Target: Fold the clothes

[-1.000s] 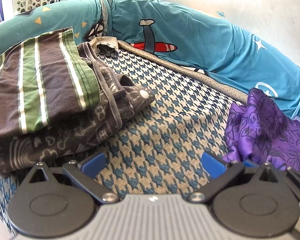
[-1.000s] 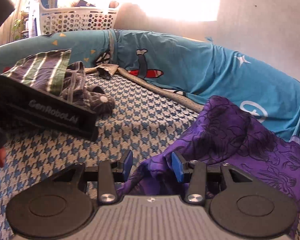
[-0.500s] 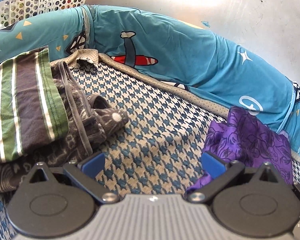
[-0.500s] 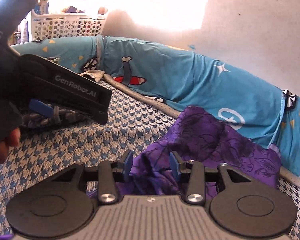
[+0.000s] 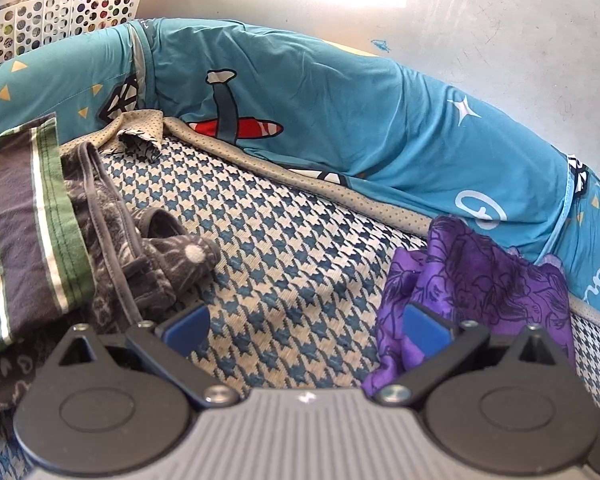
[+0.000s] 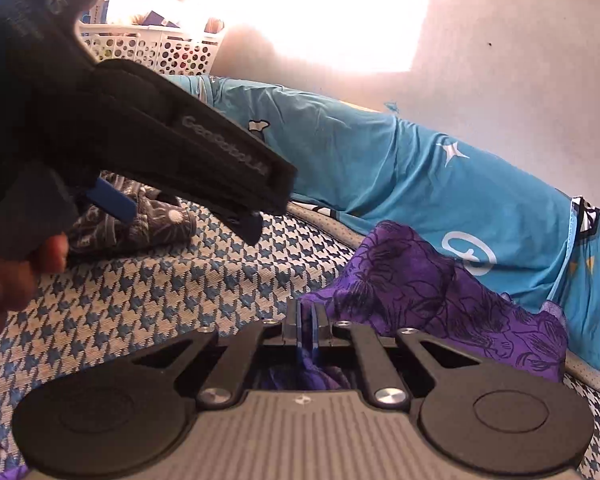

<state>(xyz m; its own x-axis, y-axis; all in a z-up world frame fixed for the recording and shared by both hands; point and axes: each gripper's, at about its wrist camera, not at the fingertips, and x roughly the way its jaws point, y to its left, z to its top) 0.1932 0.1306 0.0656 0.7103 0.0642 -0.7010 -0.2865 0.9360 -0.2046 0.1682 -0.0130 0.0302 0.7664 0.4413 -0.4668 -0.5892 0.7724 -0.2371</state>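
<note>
- Your work surface is the houndstooth mat.
- Left of its middle sits the folded pile, a striped garment on top.
- At its right lies the purple cloth.
- Along its far edge runs a teal bolster.

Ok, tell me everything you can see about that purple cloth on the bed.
The purple cloth is thin and slightly shiny, printed with dark floral outlines. It lies crumpled in a loose heap, unfolded, on the houndstooth mat, its far side against the teal bedding. The right gripper has just closed its jaws on the near edge, pinching a fold. The left gripper is open, its right pad just in front of the cloth.
</note>
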